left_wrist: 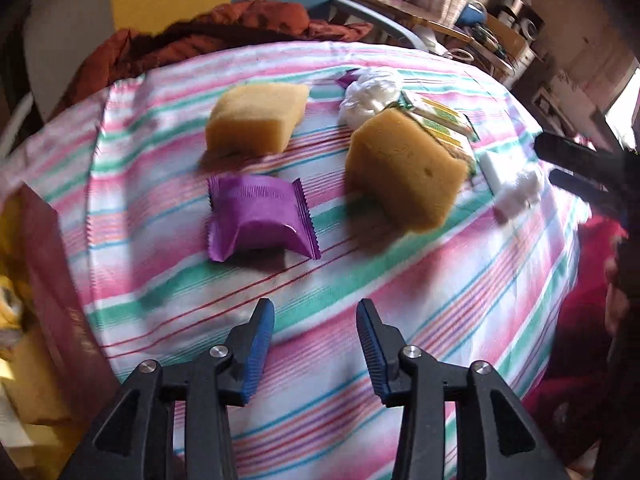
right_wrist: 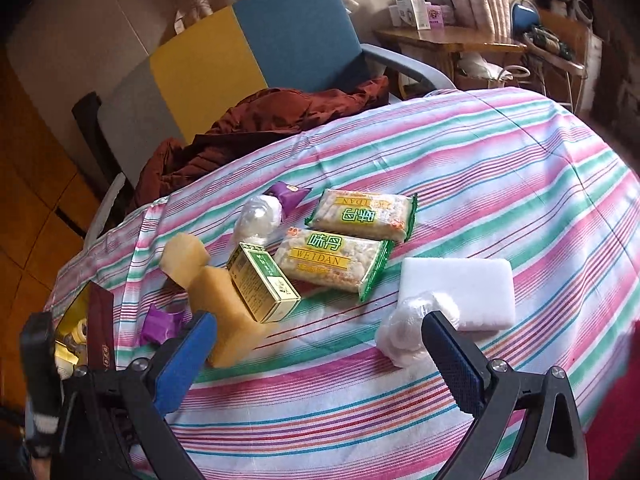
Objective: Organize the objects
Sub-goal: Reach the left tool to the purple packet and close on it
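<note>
On the striped tablecloth point(right_wrist: 500, 168), the objects to be organized are seen grouped near the middle. Two yellow sponges are shown: the farther sponge point(left_wrist: 256, 118) lies flat, while the nearer sponge point(left_wrist: 404, 172) stands tilted, with a green-and-gold box point(right_wrist: 264, 282) leaning against it. A purple wrapped snack point(left_wrist: 260, 216) lies in front of the sponges, directly ahead of the left gripper point(left_wrist: 316, 344), whose blue-padded jaws are spread and empty above the cloth. Two green-edged snack packs point(right_wrist: 360, 236) lie side by side beyond the box. A white foam block point(right_wrist: 460, 288) is placed to their right, touched by a clear crumpled wrap point(right_wrist: 400, 336). The right gripper point(right_wrist: 316, 344) is held with its jaws spread wide and nothing between them, the wrap lying just beside its right finger. A rust-coloured garment point(right_wrist: 260, 120) is draped over the chair point(right_wrist: 296, 40) behind the table.
</note>
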### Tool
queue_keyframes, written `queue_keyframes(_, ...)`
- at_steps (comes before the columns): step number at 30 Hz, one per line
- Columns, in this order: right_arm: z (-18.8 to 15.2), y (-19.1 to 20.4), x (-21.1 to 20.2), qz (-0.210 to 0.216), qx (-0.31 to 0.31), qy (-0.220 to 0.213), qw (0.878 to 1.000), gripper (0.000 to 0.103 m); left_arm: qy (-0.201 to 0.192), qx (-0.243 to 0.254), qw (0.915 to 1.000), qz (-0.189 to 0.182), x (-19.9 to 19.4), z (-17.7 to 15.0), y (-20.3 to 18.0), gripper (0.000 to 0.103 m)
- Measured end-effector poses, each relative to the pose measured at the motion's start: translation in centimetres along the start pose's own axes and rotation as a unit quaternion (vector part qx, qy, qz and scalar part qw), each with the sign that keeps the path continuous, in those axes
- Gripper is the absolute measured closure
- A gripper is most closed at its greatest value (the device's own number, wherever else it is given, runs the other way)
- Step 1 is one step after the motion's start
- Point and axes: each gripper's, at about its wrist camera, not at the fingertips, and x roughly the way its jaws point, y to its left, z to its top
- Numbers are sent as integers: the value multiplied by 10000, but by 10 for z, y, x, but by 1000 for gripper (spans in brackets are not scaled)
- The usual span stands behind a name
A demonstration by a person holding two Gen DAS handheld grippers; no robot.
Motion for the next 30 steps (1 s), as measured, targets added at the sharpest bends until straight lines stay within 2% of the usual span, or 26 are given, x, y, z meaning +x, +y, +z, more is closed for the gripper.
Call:
queue_keyframes(3,-1,3,0,-13,-71,13,10000,0,-104,184,9998,36,-17,7,5,54)
queue_keyframes(5,-3,5,0,-12,-101,22,9999,0,24,228,9997,-72,-17,15,9,53)
queue_keyframes(7,-3,4,1,-30,-97,54,9999,0,340,-255,9976,-541,-10,20,21,53)
queue_keyframes(9,-3,4,1,-15,-65,67,10000,0,522,-862,9901,-981,-1,24,33,53)
queue_keyframes(12,-3,3,1,4,-39,68,10000,0,472,-1394,9836,-1047,10,32,40,52)
queue_keyframes(14,-3,3,2,25,-29,101,9999,0,442,-1856,9752,-1125,18,40,50,53)
queue_keyframes(20,-4,3,5,129,-5,206,9997,0,244,-2018,9760,-786,33,72,58,49)
queue_keyframes(26,-4,1,4,224,81,199,9995,0,445,-1311,9901,-231,47,81,35,45)
queue_keyframes(30,-3,0,4,276,118,209,9993,0,403,-968,9945,21,53,76,28,46)
